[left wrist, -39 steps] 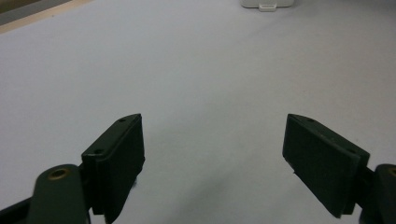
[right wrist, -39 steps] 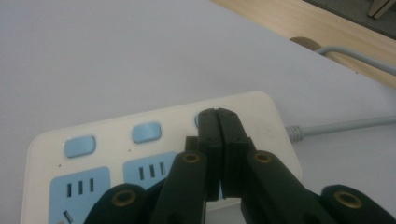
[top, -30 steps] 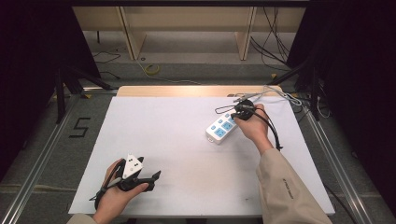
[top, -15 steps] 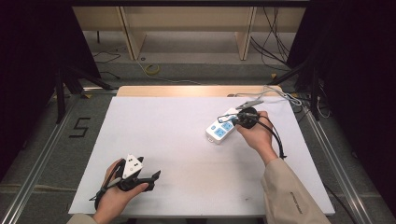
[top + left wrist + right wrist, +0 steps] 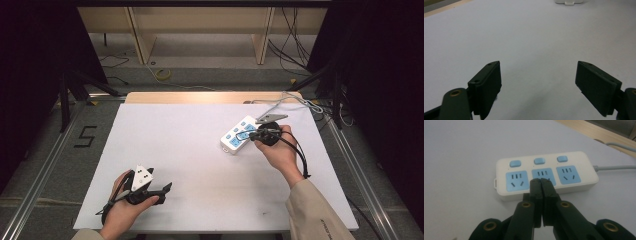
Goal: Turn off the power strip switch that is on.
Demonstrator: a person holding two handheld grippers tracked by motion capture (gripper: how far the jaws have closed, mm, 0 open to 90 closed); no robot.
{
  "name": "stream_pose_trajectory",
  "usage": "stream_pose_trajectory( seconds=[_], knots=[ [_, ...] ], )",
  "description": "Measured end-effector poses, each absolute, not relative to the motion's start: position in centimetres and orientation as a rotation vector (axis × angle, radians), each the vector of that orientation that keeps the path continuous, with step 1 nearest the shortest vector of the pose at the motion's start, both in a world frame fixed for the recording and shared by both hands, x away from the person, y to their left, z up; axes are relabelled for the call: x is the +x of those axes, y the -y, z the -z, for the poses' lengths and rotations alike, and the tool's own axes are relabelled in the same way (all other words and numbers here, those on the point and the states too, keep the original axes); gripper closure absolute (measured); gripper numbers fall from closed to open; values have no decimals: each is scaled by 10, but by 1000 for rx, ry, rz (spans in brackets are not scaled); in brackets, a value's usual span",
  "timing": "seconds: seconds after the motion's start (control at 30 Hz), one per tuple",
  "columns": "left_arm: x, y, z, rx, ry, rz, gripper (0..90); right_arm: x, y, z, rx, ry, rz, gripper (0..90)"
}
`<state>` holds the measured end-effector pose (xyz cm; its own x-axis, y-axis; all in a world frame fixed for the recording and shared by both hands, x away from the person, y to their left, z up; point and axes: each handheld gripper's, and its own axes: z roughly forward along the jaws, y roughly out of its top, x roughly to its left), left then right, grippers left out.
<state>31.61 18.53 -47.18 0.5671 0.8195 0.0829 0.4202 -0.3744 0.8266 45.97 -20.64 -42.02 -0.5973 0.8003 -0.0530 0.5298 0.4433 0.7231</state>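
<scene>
one white table (image 5: 200, 145), large and bare across most of its top, with a strip of pale wood along the far edge. two hands, two grippers, one power strip, one grey cord. left hand (image 5: 122, 210) at the near left corner of the table, holding the left gripper (image 5: 537, 82) low over the white surface; jaws spread wide, nothing between them, only bare tabletop in the gap. right hand (image 5: 280, 150) on the right half of the table, holding the right gripper (image 5: 541, 183); jaws pressed flat together, nothing clamped between them, tips over the near edge of the middle socket of the power strip (image 5: 544, 173); contact cannot be told. power strip lying flat on the far right part of the table, directly ahead of the right gripper, well apart from the left one. white rounded body, three blue socket faces in a row, three small blue buttons, one above each socket. grey cord (image 5: 614, 166) leaving the strip's far end and running off toward the table's back right corner.
</scene>
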Motion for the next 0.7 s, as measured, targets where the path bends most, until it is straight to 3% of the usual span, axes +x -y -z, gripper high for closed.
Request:
stream_pose_trajectory(
  seconds=[0.37,0.7],
  knots=[
    [316,-185,472,2002,-995,-634,208,436,209,424,1102,-2334,-993,850],
    [317,-186,472,1999,-996,-637,208,415,213,427,1057,-2346,-1062,689]
  ],
)
